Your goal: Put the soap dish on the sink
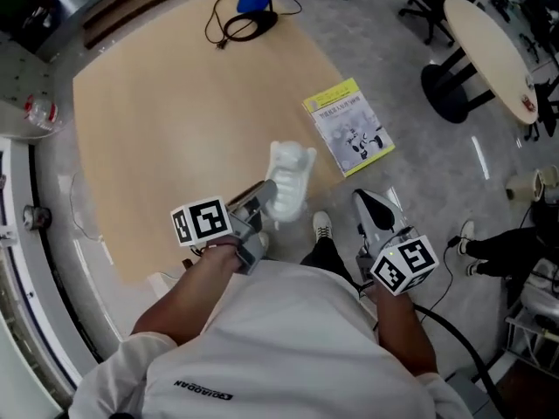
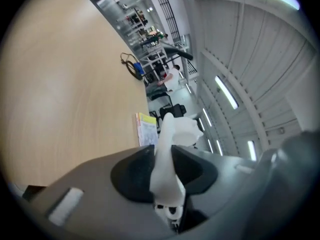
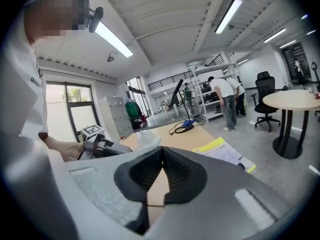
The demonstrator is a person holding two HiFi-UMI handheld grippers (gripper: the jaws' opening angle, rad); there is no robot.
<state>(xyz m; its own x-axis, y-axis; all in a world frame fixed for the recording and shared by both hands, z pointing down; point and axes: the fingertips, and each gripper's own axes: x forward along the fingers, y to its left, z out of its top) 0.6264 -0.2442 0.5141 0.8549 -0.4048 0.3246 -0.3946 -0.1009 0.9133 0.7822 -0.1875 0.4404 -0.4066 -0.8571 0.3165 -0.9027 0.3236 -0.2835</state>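
The soap dish (image 1: 290,180) is white and translucent, and I hold it above a tan wooden surface (image 1: 175,120). My left gripper (image 1: 269,195) is shut on its near edge. In the left gripper view the soap dish (image 2: 173,132) stands up edge-on between the dark pads of my left gripper (image 2: 165,165). My right gripper (image 1: 372,202) hangs over the grey floor to the right, shut with nothing in it. In the right gripper view the pads of my right gripper (image 3: 160,153) meet at their tips. That view also has the soap dish (image 3: 147,138) and my left gripper (image 3: 100,146) off to the left.
A yellow booklet (image 1: 348,127) lies on the grey floor at the tan surface's right edge. A black cable and a blue object (image 1: 249,11) lie at its far end. A white and metal fixture (image 1: 22,147) runs along the left. A round table (image 1: 489,46) and people stand beyond.
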